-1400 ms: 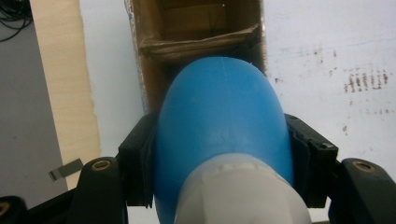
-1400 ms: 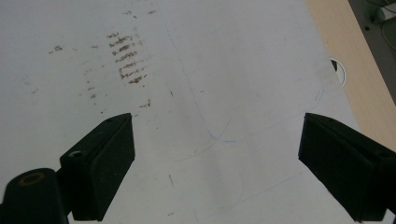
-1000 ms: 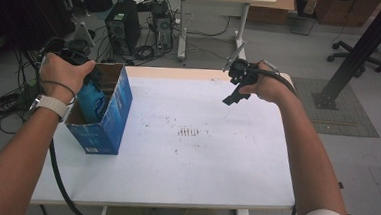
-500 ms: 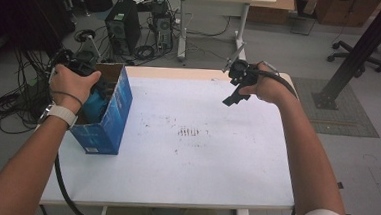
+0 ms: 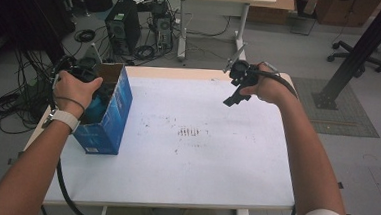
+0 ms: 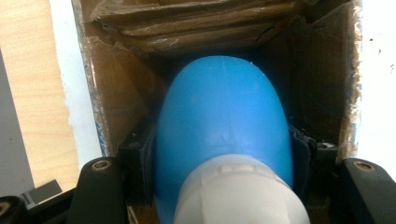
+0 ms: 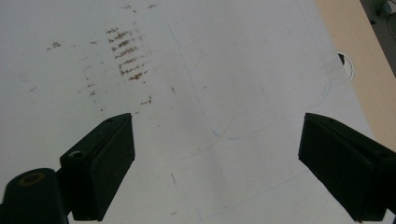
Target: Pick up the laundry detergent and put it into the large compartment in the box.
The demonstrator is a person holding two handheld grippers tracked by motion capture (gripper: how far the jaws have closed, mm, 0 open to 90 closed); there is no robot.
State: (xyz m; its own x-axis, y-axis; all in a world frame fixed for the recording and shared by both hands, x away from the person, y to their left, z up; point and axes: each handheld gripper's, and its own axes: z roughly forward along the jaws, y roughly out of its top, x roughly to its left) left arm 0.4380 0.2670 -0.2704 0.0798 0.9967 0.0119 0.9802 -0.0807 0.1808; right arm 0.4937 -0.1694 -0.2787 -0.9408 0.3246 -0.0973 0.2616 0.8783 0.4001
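Left gripper (image 6: 219, 186): clamped on blue bottle (image 6: 224, 121), inside box (image 5: 108, 117) | Right gripper (image 7: 215, 163): jaws apart, empty, above bench (image 5: 200, 158)

The blue bottle (image 6: 223, 126), smooth rounded plastic with a ribbed white cap (image 6: 240, 191), sits inside the open cardboard box (image 6: 116, 93), its white-capped end towards the camera on the left gripper and its blue body pointing into the box's brown interior. In the high view the box (image 5: 105, 120), blue outside with its top flaps open, stands upright at about nine o'clock on the white table (image 5: 200, 163), near the left edge.
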